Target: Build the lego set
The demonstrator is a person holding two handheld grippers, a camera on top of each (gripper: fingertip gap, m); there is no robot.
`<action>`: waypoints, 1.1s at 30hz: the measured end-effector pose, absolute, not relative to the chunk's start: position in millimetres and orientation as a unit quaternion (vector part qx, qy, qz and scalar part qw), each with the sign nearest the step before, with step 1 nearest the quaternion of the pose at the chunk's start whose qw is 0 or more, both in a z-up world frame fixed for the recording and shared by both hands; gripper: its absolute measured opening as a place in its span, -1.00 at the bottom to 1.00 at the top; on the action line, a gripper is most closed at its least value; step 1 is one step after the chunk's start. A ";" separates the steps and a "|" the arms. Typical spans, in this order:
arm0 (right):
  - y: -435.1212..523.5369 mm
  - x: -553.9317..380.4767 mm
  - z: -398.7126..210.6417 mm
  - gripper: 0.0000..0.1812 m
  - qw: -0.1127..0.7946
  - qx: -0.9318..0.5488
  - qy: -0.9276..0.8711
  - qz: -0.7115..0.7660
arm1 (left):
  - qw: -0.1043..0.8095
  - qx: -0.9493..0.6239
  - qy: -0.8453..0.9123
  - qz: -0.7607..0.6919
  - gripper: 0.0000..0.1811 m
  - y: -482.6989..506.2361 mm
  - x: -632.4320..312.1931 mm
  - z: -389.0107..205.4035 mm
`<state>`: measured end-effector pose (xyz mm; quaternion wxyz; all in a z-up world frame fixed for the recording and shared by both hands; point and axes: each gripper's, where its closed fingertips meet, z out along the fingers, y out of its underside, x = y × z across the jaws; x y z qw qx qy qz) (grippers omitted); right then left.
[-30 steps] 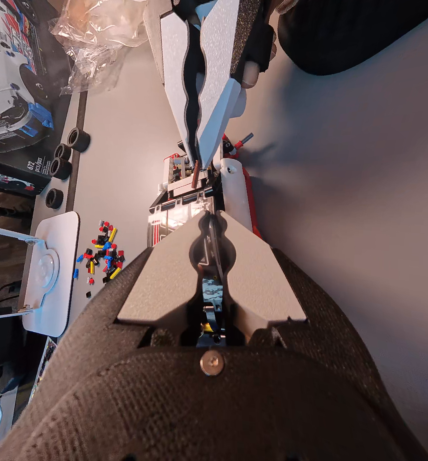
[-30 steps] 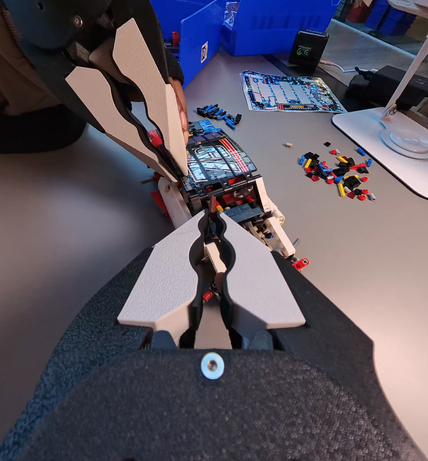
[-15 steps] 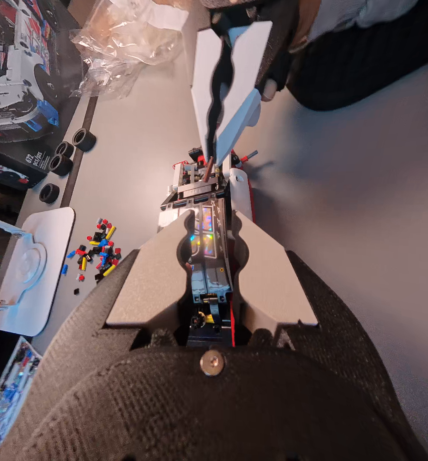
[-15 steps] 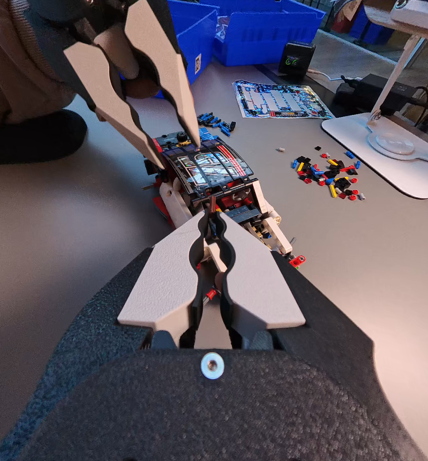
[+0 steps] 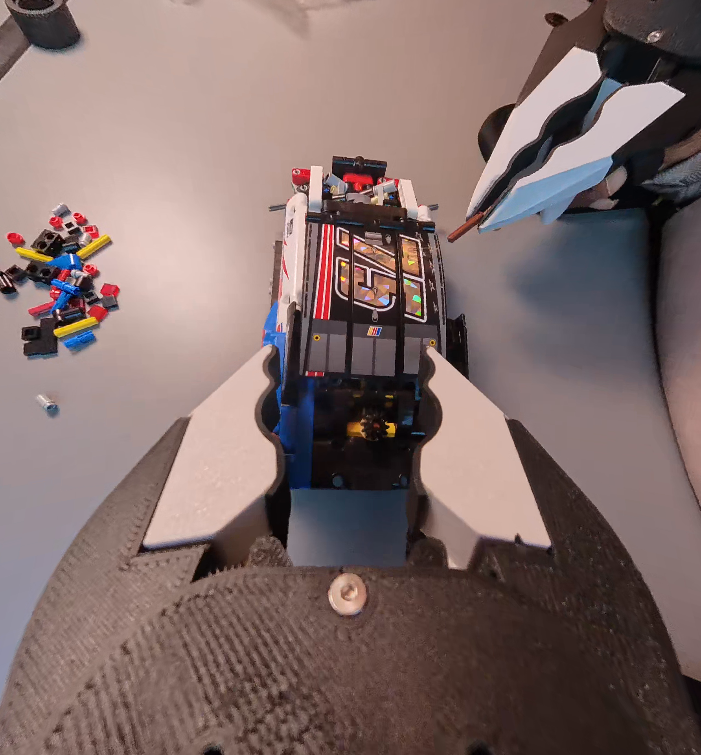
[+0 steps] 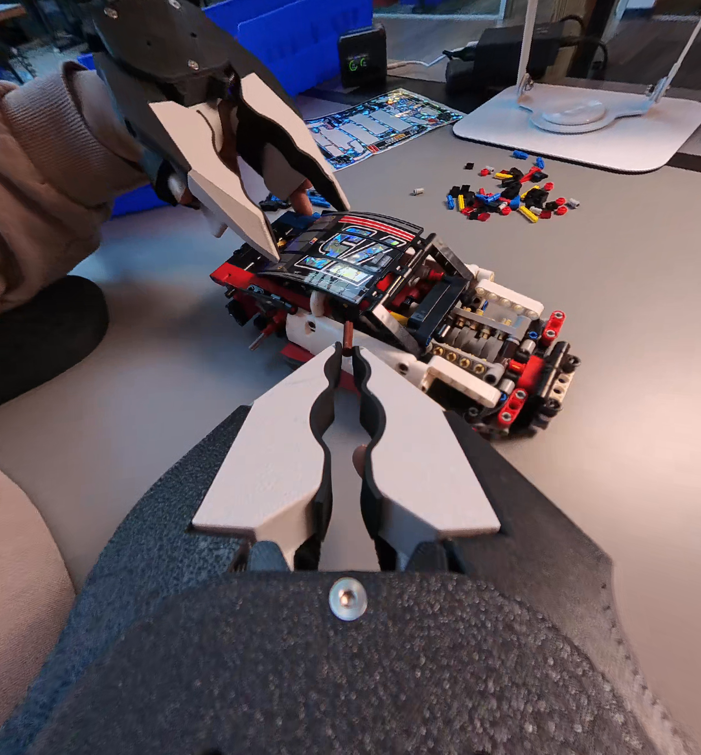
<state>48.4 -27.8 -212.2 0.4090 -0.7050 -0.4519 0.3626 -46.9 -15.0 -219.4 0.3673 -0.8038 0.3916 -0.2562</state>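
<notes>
The partly built Lego car (image 5: 365, 286) stands on the grey table, with a black roof panel bearing shiny stickers, a white and red body and an exposed front frame (image 6: 504, 359). My left gripper (image 5: 350, 351) is open, its jaws wide apart and astride the car's rear end. It also shows in the right wrist view (image 6: 305, 228), one fingertip (image 6: 273, 253) at the roof's edge. My right gripper (image 6: 344, 349) is shut on a short brown pin (image 6: 346, 335), held just beside the car's white side. In the left wrist view it (image 5: 475, 220) sits right of the car's front.
A pile of small loose pieces (image 6: 508, 196) lies beside the car, also in the left wrist view (image 5: 54, 286), with one grey piece (image 5: 46, 402) apart. A sticker sheet (image 6: 377, 126), white stand base (image 6: 585, 126), blue bins (image 6: 299, 41) and a black tyre (image 5: 42, 20) lie farther off. My left gripper is the nearer one to the grey piece (image 5: 46, 402): about 15 cm, against 25 cm.
My left gripper let go of the roof panel's edge, opened wide and swung over the car's rear. My right gripper drew back from the car's front to its side, still holding the brown pin.
</notes>
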 end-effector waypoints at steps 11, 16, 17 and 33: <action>-22.8 60.1 -209.6 -0.98 0.409 -0.701 -0.437 0.389 | 0.382 -0.839 0.369 -0.120 -0.50 -65.8 -34.4 -219.7; -17.0 59.1 -210.2 -0.98 0.405 -0.693 -0.457 0.383 | 0.373 -0.829 0.396 -0.131 -0.65 -79.0 -18.4 -217.1; -15.7 59.4 -209.6 -0.98 0.404 -0.688 -0.465 0.385 | 0.376 -0.827 0.397 -0.134 -0.66 -77.0 -18.4 -214.8; -0.6 55.4 -211.0 -0.98 0.378 -0.618 -0.551 0.415 | 0.369 -0.806 0.338 -0.317 -0.46 -21.8 -14.8 -212.9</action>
